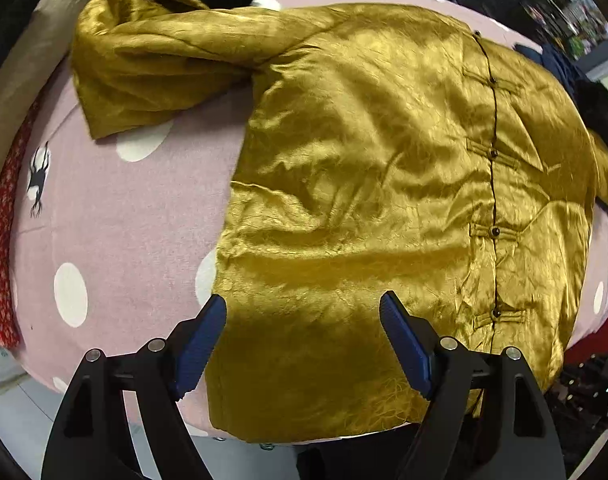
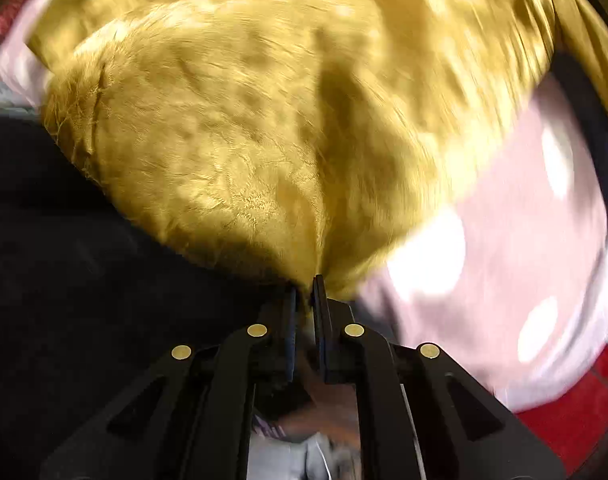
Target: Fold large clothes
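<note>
Left gripper (image 1: 302,300), fingers apart, hovers over the jacket (image 1: 384,184) hem at 6 o'clock, likely poised to pin or grab. Right gripper (image 2: 305,288) is clamped on a jacket (image 2: 263,140) edge, probably to fold it. Jacket lies on a dotted sheet (image 1: 123,220); a black garment (image 1: 600,116) at 3 o'clock crowds it.

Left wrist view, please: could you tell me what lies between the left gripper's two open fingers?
The lower front panel of the gold jacket fills the gap of the left gripper; no other object shows there in the left wrist view.
</note>
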Tool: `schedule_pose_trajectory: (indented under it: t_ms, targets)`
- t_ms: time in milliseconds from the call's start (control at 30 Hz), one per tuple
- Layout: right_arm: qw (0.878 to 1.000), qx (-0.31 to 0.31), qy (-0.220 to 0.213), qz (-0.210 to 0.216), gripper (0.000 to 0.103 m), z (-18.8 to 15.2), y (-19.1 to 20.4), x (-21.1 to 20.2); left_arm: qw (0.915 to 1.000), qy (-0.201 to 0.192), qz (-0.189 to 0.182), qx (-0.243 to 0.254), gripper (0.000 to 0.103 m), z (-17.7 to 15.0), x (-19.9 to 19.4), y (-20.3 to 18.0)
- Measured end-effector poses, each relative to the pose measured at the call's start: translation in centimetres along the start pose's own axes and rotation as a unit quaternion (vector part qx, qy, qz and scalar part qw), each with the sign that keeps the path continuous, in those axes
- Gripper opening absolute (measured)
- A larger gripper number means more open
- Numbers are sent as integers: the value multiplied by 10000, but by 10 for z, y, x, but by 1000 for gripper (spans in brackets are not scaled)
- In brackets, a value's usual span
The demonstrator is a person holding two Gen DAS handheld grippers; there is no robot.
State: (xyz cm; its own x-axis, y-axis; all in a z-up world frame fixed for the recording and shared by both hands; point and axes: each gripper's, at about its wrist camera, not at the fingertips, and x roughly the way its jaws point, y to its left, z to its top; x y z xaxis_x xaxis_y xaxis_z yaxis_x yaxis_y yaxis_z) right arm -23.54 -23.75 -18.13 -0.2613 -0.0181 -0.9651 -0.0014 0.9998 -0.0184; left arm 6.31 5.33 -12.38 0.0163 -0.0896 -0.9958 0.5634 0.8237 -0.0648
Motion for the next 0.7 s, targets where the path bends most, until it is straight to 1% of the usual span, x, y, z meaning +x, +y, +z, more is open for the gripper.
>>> schedule_pose_trajectory:
  t_ms: [67, 100, 133, 167, 200, 233, 267, 300, 333, 367, 400, 467, 500, 533, 567, 600, 667, 700]
  targets:
    - [9991, 261, 256, 230, 9, -10, -14, 3, 9998, 49, -9, 189, 77, 2, 6, -9]
    - [9986, 354, 249, 305, 15, -18, -23, -2, 9996, 68, -46, 266, 77, 2, 8, -14]
    - [9980, 492, 146, 358, 24, -16, -29, -11, 9993, 90, -107, 335, 77, 1, 11, -18]
    - [9977, 572, 36, 374, 53, -15, -34, -17, 9991, 114, -140, 382, 77, 0, 15, -22]
    - [9965, 688, -246, 400, 71, -7, -39, -31, 9989, 147, -141, 420, 77, -1, 19, -26]
    - [9943, 777, -568, 448, 71, 4, -41, -44, 9987, 221, -100, 452, 77, -4, 26, -30]
    - [9897, 903, -942, 590, 71, 14, -46, -59, 9985, 273, -84, 466, 77, -6, 31, -32]
    - [9848, 1044, -1168, 755, 71, 25, -50, -67, 9982, 338, -86, 482, 77, -8, 36, -35]
    - [9806, 1174, -1305, 874, 71, 32, -55, -73, 9978, 432, -107, 497, 77, -13, 45, -38]
    - [9762, 1309, -1444, 947, 71, 47, -58, -77, 9975, 487, -87, 510, 77, -16, 50, -40]
    - [9733, 1386, -1545, 984, 71, 58, -59, -76, 9971, 546, -13, 532, 77, -20, 57, -41]
    - [9692, 1501, -1661, 1030, 71, 69, -51, -62, 9957, 693, 175, 587, 79, -30, 72, -43]
    - [9690, 1526, -1619, 1076, 71, 76, -49, -53, 9952, 751, 205, 593, 82, -35, 80, -43]
    - [9710, 1515, -1500, 1085, 71, 68, -46, -44, 9952, 746, 222, 593, 85, -39, 85, -43]
    - [9775, 1478, -1132, 992, 71, 77, -42, -24, 9953, 692, 247, 623, 87, -42, 86, -44]
    - [9818, 1430, -878, 895, 71, 68, -38, -4, 9952, 615, 291, 697, 90, -45, 87, -46]
    - [9891, 1220, -440, 694, 71, 66, -33, 20, 9944, 607, 357, 789, 92, -47, 88, -49]
    - [9913, 1107, -379, 609, 71, 67, -31, 25, 9940, 615, 402, 810, 92, -48, 89, -53]
